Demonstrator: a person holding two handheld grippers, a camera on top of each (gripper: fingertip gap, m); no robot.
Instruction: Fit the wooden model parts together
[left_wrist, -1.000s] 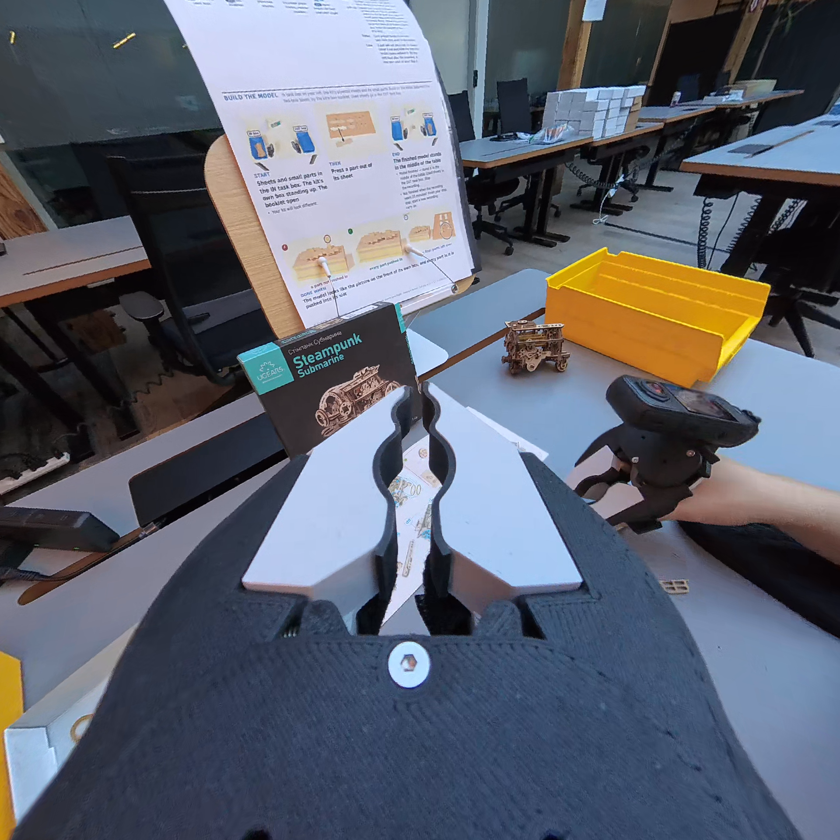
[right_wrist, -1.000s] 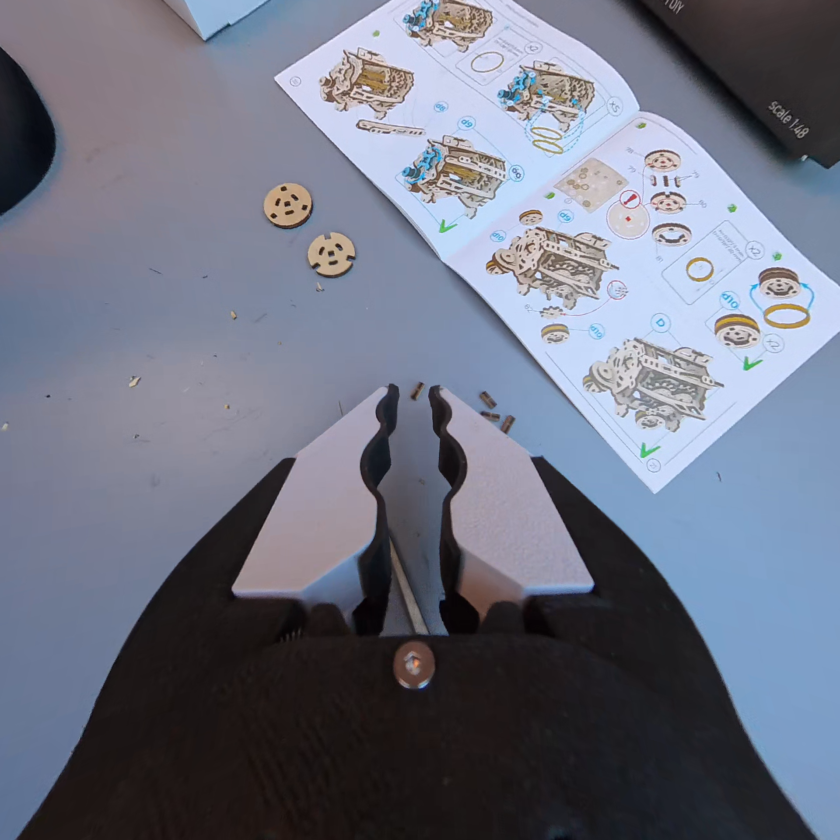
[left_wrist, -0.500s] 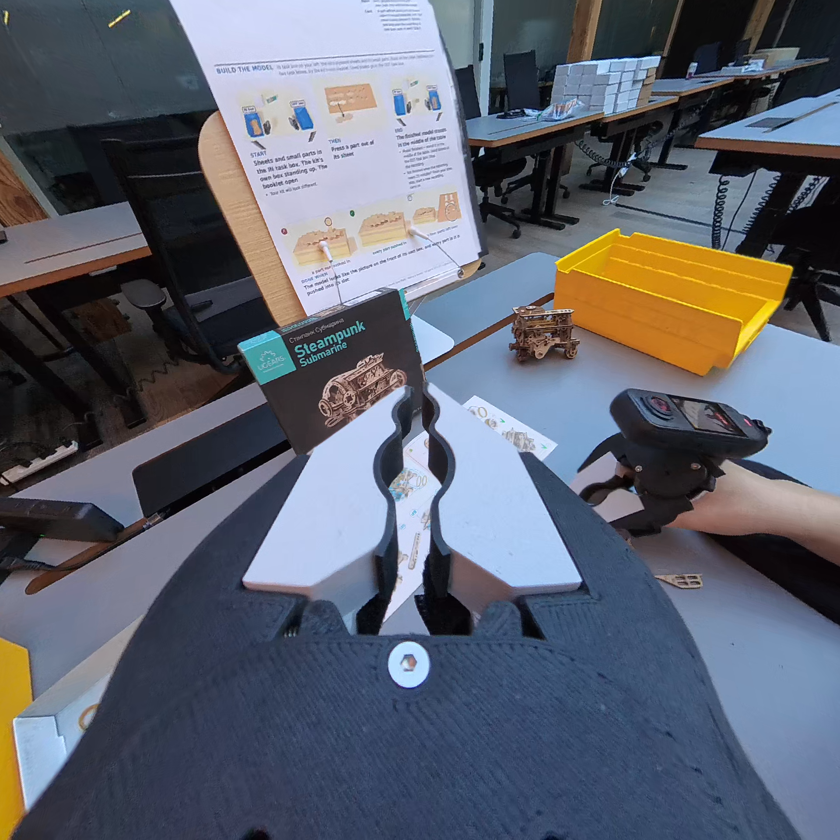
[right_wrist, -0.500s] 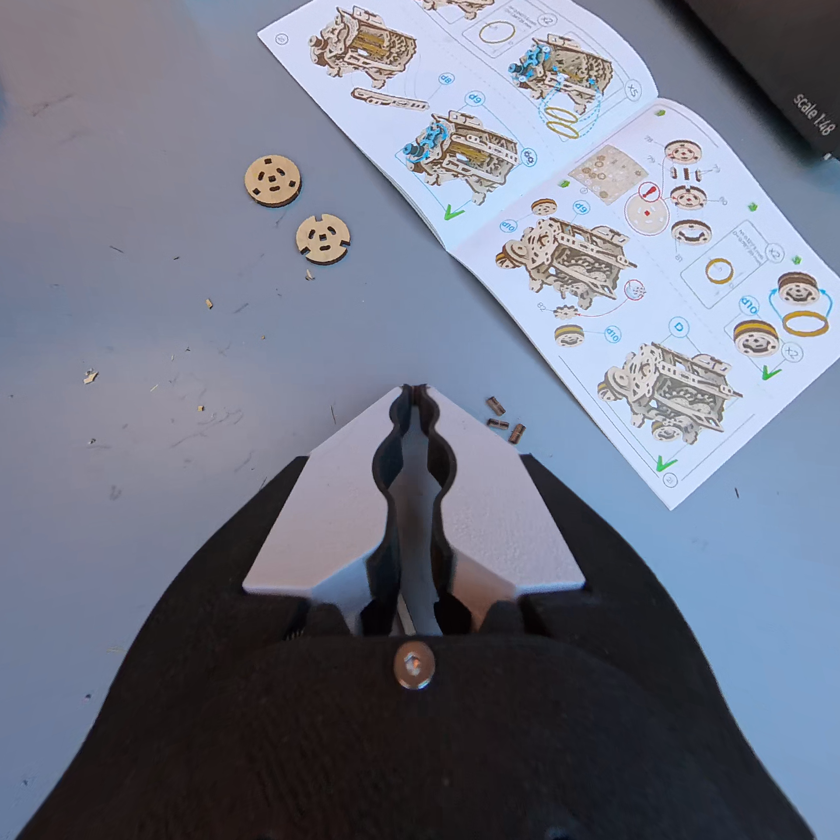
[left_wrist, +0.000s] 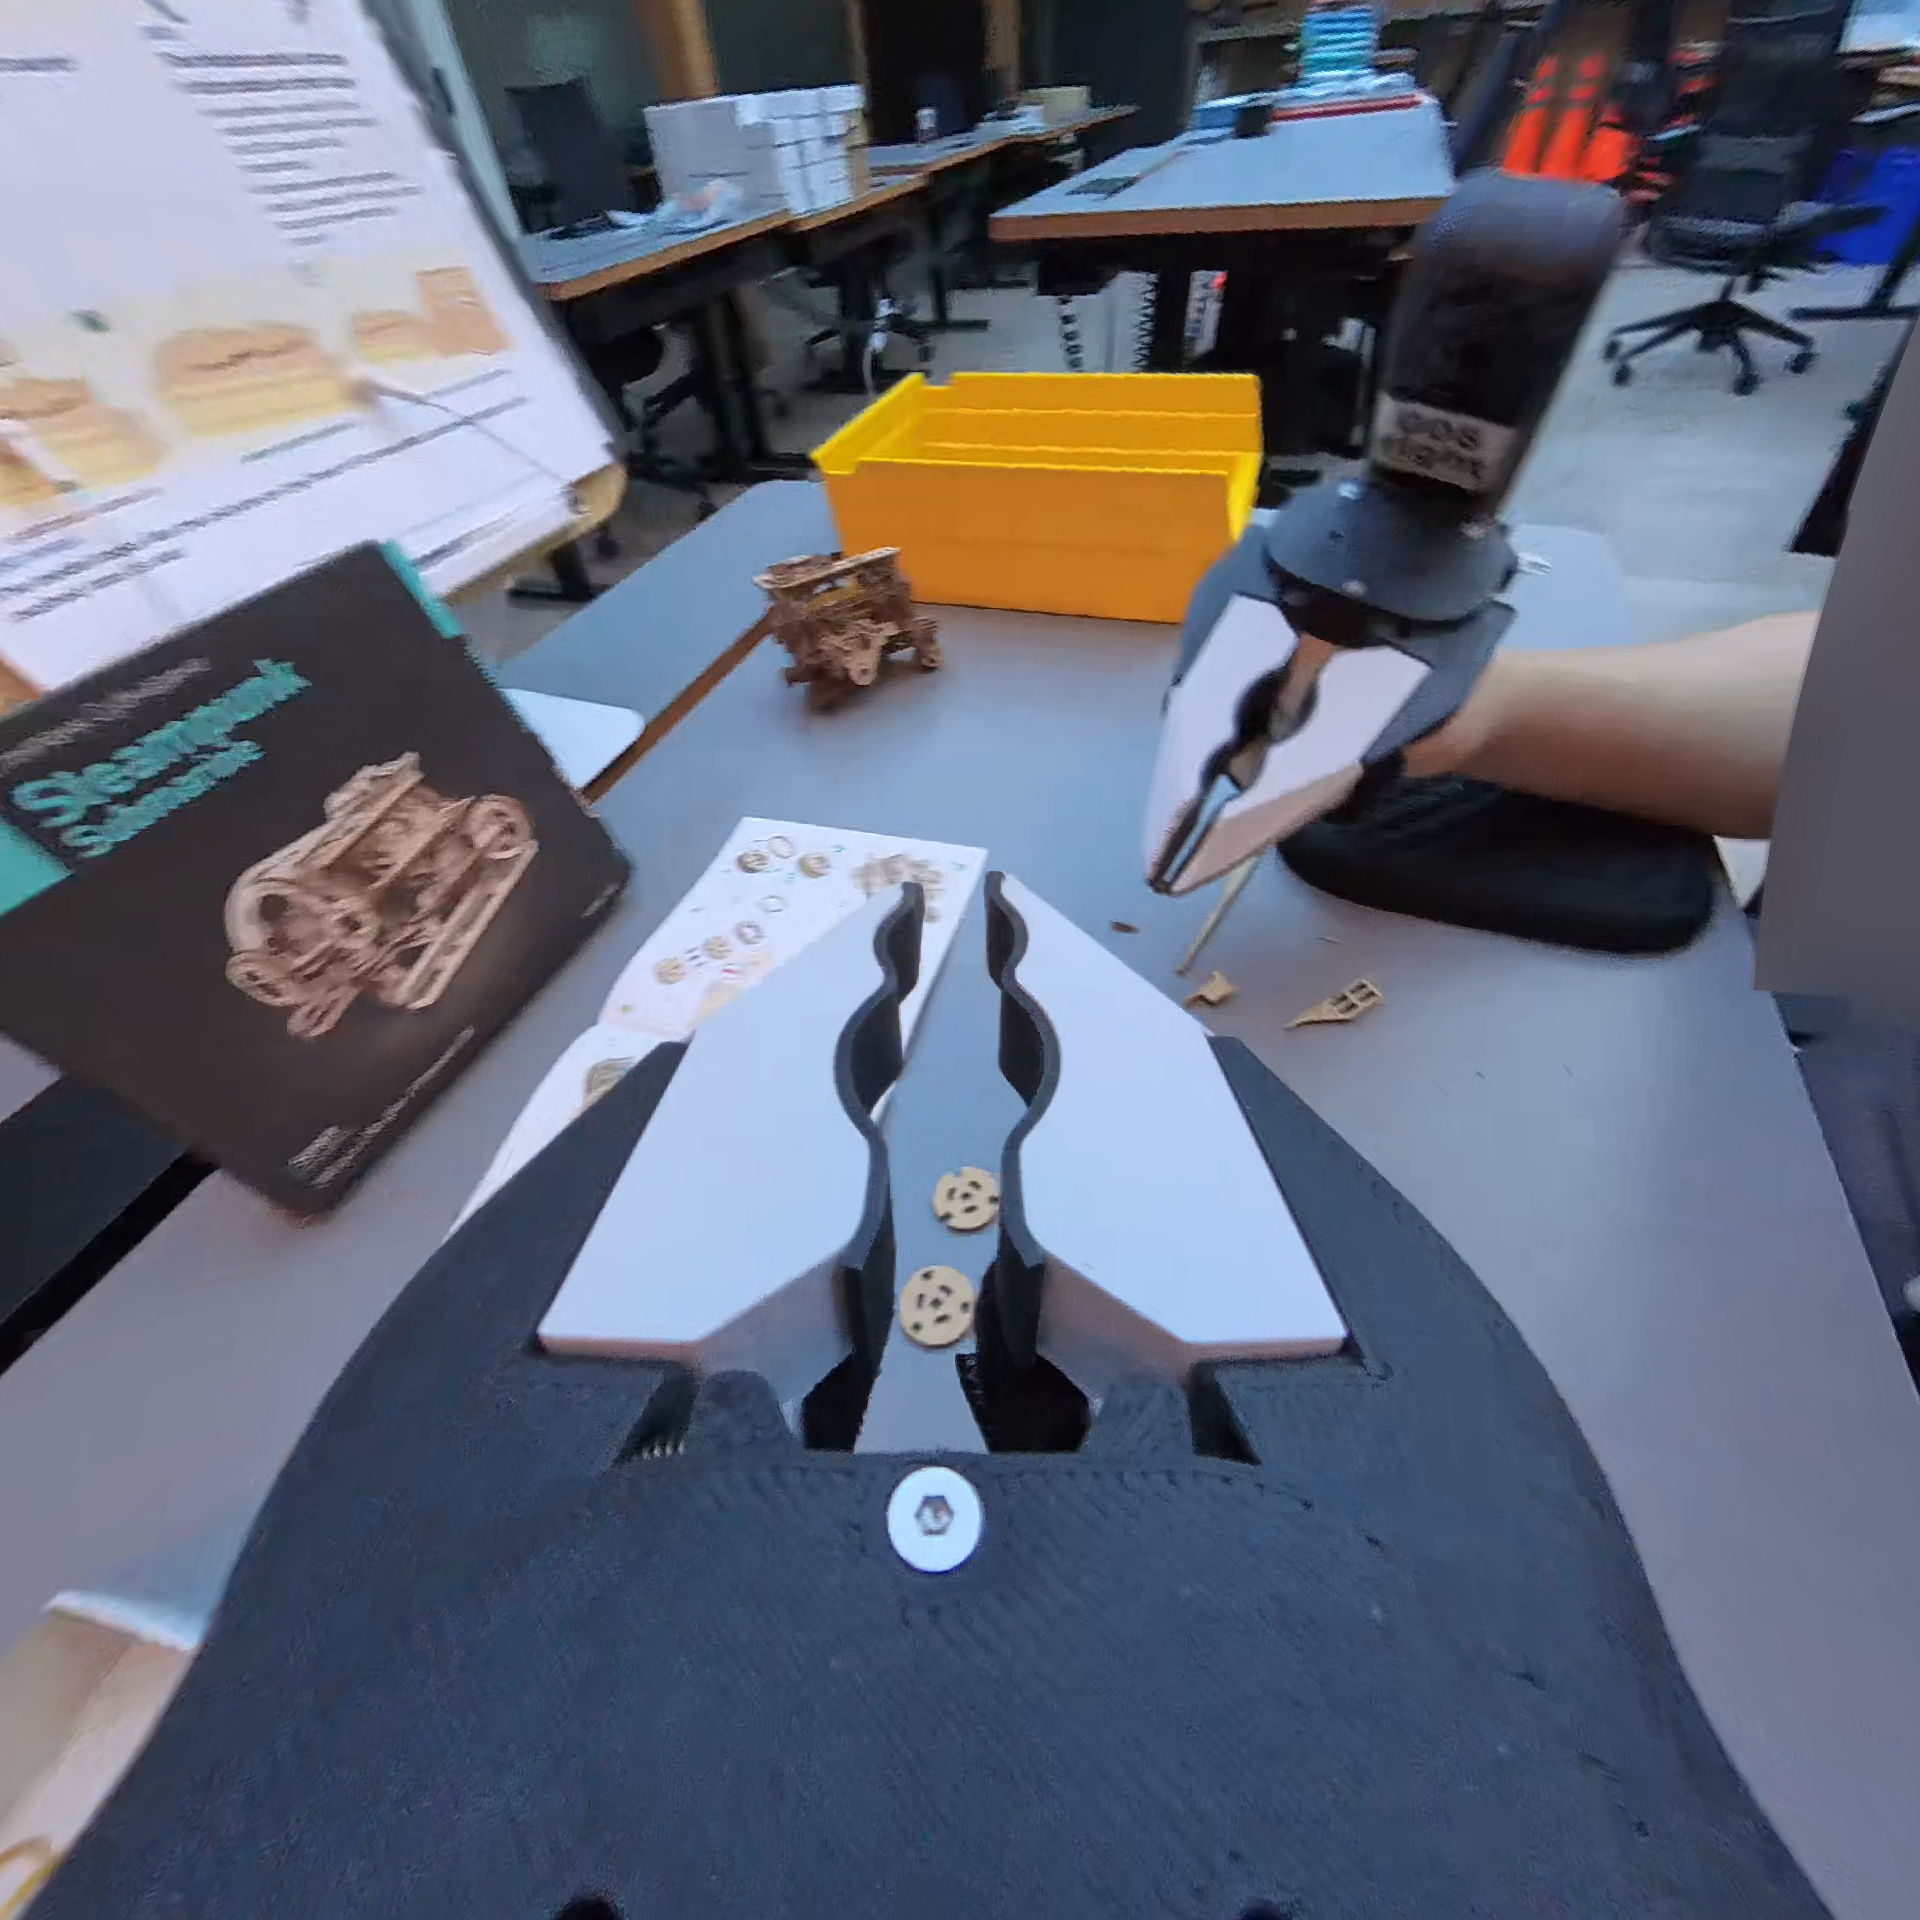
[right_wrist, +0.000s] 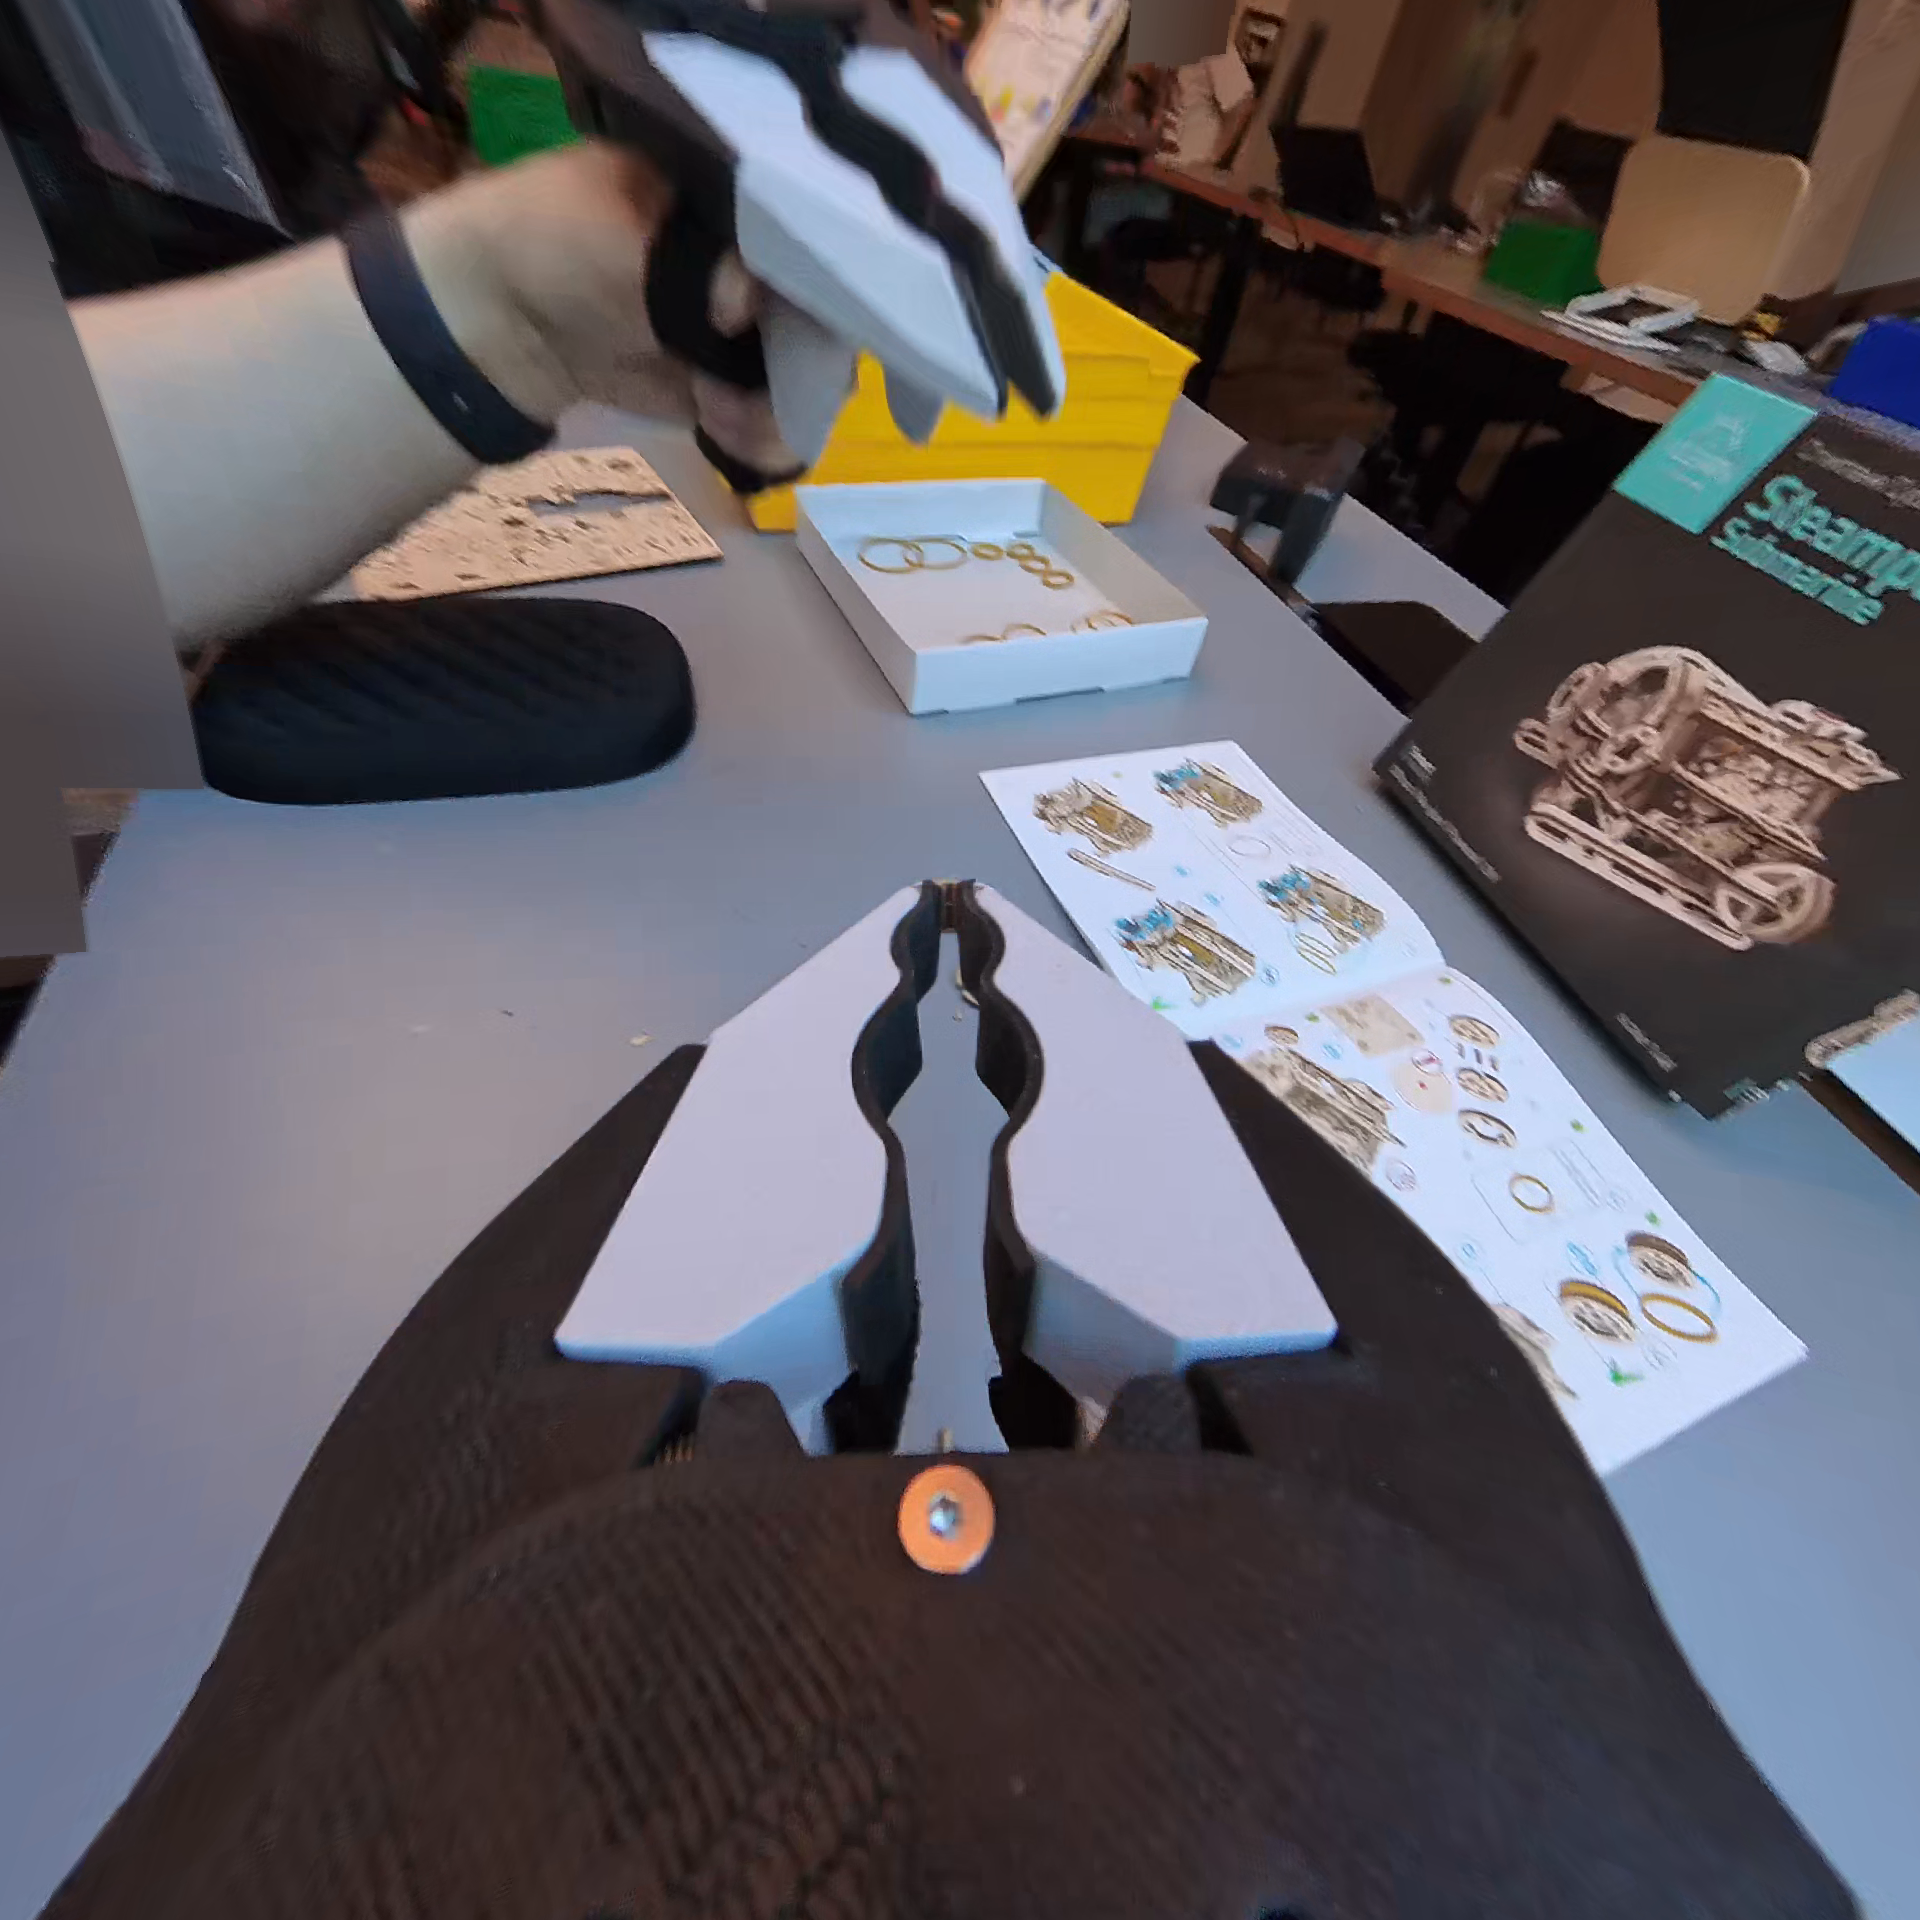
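Note:
My left gripper (left_wrist: 951, 891) is slightly open and empty above the grey table (left_wrist: 1455, 1195). Two round wooden discs (left_wrist: 966, 1198) (left_wrist: 937, 1306) lie on the table and show through the gap between its fingers. My right gripper (right_wrist: 949, 890) is shut on a small wooden peg (right_wrist: 951, 886) at its tips. In the left wrist view it (left_wrist: 1166, 881) hangs tips-down at the right, with a thin stick (left_wrist: 1214, 923) below it. The left gripper (right_wrist: 987, 384) shows blurred at the top of the right wrist view.
An open instruction booklet (right_wrist: 1351, 1039) and the black kit box (right_wrist: 1662, 810) lie to the right. A white tray (right_wrist: 1049, 675) of rubber rings, a yellow bin (left_wrist: 1039, 488), a built wooden model (left_wrist: 847, 623), a parts sheet (right_wrist: 540, 530), black wrist pads (right_wrist: 447, 696) and wood scraps (left_wrist: 1335, 1003) are around. Across from one pair of fingers to the other is roughly 10 cm.
My right gripper closed on a small peg beside the booklet and lifted, tilting up from the table. My left gripper swung right and down over the two discs and opened a little.

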